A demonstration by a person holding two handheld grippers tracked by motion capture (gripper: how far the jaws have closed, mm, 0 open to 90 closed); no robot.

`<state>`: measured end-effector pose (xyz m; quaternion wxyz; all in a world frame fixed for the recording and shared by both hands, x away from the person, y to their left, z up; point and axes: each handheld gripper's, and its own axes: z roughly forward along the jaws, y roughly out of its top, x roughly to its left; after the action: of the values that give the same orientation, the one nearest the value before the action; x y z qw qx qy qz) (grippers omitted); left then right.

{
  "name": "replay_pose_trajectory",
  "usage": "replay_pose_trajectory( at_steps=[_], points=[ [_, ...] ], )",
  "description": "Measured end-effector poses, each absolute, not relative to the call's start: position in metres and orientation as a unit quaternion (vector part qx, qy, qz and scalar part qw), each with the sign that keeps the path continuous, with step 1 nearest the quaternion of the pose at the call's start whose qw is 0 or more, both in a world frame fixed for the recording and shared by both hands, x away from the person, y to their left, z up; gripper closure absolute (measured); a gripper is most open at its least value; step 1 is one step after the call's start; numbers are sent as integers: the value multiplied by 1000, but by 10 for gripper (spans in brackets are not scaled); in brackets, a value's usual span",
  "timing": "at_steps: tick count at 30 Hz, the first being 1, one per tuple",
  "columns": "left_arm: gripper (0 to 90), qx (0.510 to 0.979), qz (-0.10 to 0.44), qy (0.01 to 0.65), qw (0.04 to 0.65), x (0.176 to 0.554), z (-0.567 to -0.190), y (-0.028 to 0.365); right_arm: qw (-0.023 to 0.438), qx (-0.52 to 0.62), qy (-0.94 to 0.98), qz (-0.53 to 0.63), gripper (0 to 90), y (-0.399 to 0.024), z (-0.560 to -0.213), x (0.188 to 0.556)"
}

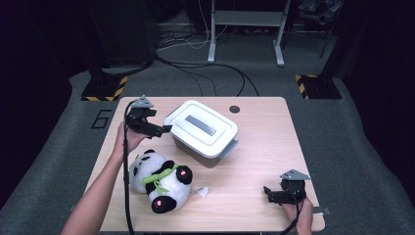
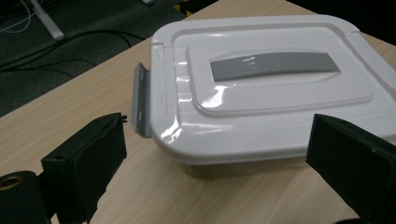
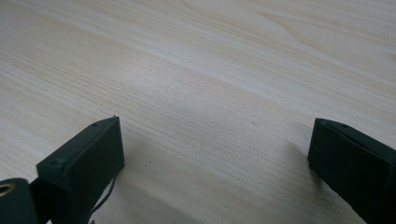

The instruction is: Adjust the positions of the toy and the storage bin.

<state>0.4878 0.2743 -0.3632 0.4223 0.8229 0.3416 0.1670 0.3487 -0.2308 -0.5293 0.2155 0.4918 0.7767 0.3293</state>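
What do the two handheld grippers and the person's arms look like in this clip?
Both the left gripper and right gripper are black, with two blocky rectangular jaws each. Each carries a grey three-cornered plate on top and trails a black cable toward the person. The forearms are bare, with no sleeves in view.

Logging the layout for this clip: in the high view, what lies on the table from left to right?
Left gripper → plush panda → white lidded box → right gripper. The left gripper sits above the panda's left part, so those two nearly share a place.
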Motion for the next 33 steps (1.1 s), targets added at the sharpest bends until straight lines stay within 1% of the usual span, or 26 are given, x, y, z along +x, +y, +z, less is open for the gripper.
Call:
replay_pose_trajectory(
  at_steps=[7,16,23,29,33],
  points=[
    [48,814,188,353,422,466,-366,300,215,492,776,329,27,-231,-529,349],
    [49,806,215,377,402,436,-381,325,215,493,776,330,27,-231,-529,349],
    [48,789,226,409,399,409,-406,350,214,493,776,330,27,-231,-529,349],
    [47,769,249,445,386,385,-432,373,215,494,775,330,27,-231,-529,349],
    [45,753,246,472,388,369,-452,388,214,493,776,330,27,-231,-529,349]
  ],
)
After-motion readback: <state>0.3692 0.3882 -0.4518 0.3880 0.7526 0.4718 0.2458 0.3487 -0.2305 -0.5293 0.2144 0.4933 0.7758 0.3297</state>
